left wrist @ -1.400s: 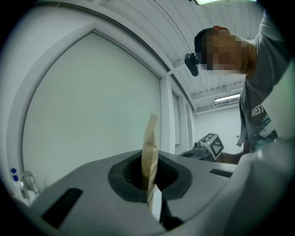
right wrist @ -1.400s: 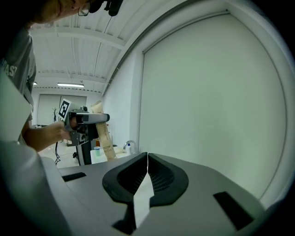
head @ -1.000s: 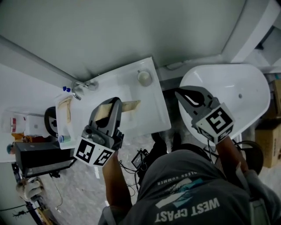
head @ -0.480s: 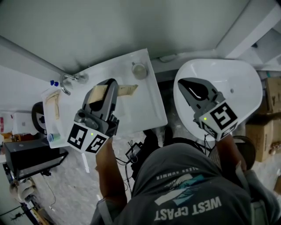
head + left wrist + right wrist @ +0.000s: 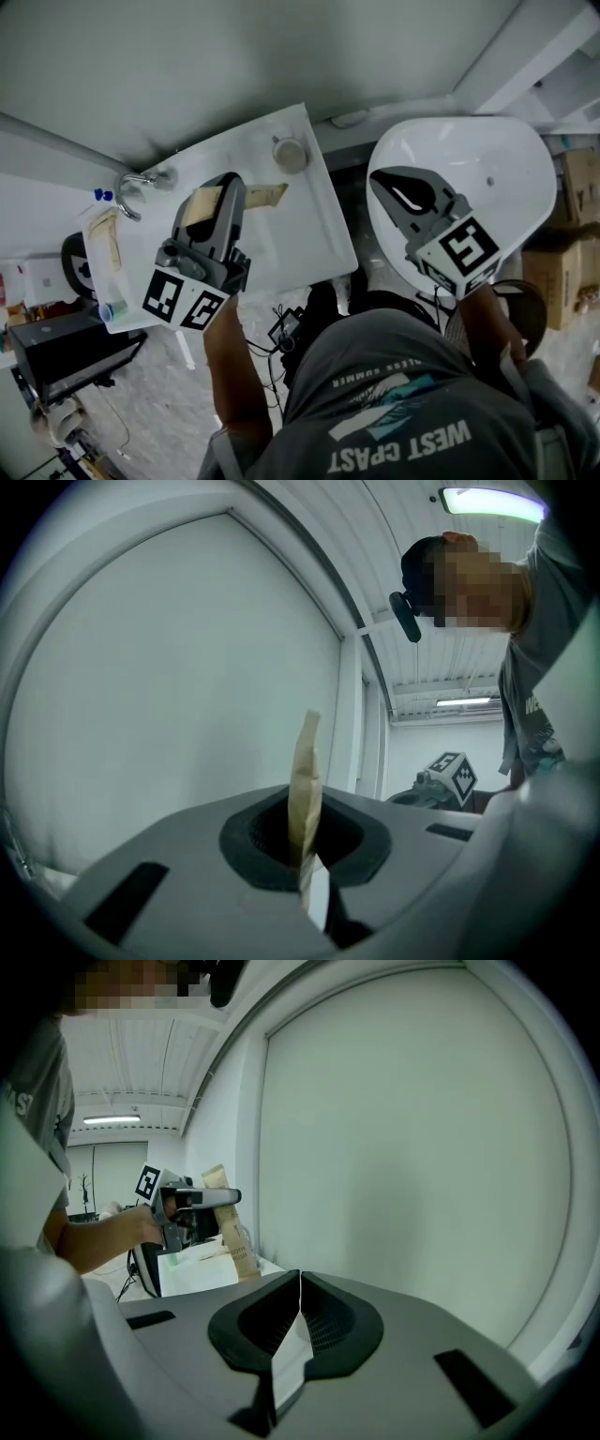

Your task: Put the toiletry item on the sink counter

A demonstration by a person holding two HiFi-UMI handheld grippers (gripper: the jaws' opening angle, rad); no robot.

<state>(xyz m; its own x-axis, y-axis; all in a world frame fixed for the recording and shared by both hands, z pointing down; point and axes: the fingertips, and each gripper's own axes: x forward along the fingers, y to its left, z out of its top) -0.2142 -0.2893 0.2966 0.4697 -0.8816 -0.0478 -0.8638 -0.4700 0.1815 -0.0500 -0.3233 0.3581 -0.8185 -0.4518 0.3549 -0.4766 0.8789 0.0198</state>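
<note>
Toiletry item, tan paper packet [image 5: 267,195]: pinched edge-on in the closed left claw [image 5: 225,192], over white sink counter [image 5: 323,239]. Right claw [image 5: 389,187]: jaws together, empty, over white oval basin [image 5: 506,178].

Two grippers [image 5: 228,190] [image 5: 379,180], two tan packets [image 5: 267,195] [image 5: 105,246], one tap [image 5: 131,186], one white sink [image 5: 314,239], one oval white tub [image 5: 511,164].

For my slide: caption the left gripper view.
Left gripper shut on a flat tan packet, edge-on, before a pale wall.
</note>
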